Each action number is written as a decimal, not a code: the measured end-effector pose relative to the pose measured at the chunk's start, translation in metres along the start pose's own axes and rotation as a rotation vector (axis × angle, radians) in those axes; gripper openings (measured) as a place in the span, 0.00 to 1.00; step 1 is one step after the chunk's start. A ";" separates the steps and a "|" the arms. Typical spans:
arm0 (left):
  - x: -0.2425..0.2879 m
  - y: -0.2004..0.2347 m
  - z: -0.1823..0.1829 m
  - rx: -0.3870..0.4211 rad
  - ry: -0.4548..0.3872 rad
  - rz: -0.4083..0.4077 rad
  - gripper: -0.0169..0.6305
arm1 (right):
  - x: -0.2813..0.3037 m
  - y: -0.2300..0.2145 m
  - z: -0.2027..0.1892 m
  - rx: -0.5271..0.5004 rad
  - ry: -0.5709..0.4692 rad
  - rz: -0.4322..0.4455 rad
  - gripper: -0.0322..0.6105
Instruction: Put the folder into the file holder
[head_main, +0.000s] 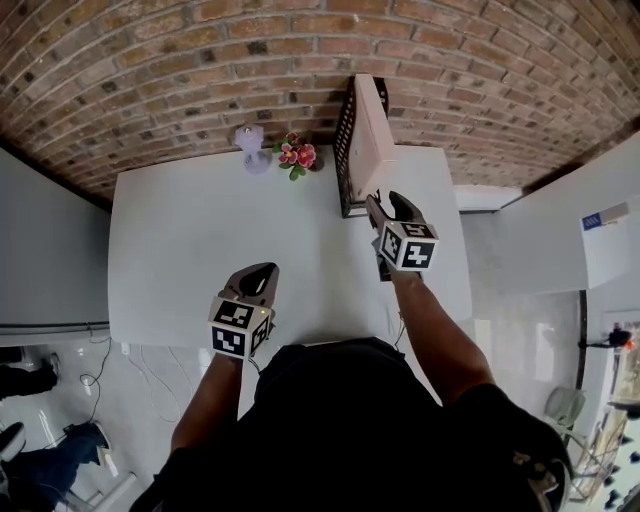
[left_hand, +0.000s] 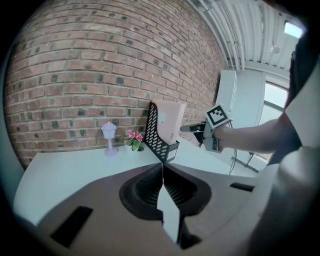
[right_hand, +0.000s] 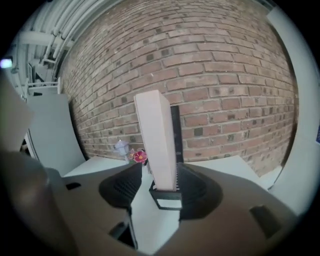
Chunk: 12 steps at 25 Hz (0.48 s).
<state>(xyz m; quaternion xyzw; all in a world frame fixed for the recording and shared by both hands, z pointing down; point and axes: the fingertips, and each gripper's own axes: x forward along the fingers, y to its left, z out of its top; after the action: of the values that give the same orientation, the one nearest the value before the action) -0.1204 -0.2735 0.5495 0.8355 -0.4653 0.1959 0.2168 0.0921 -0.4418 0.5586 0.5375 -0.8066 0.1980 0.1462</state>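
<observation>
The left gripper (head_main: 255, 274) hung nearest, jaws together on nothing. The right gripper (head_main: 388, 206) stood parted around the folder (head_main: 368, 150), upright in the file holder (head_main: 345, 135) on the counter (head_main: 190, 240). Placement seemed done; next, back away cleanly.

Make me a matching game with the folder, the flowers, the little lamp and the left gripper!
Things:
1. folder
2. flowers
3. little lamp
4. left gripper

Matches:
a. pale purple
b. shut, with nothing in it
c. standing in the black file holder
d. has green leaves

Pairs: 1-c, 2-d, 3-a, 4-b
</observation>
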 end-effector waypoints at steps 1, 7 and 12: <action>0.002 -0.004 0.003 -0.001 -0.005 -0.006 0.03 | -0.010 0.003 0.000 0.015 -0.002 0.028 0.41; 0.011 -0.032 0.020 0.029 -0.026 -0.041 0.03 | -0.070 0.032 -0.003 0.023 0.012 0.228 0.36; 0.017 -0.052 0.029 0.087 -0.032 -0.056 0.03 | -0.114 0.061 0.000 -0.111 -0.012 0.370 0.30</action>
<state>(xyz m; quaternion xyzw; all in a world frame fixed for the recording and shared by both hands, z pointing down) -0.0633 -0.2763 0.5250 0.8599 -0.4363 0.1964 0.1781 0.0790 -0.3288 0.4977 0.3721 -0.9022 0.1736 0.1319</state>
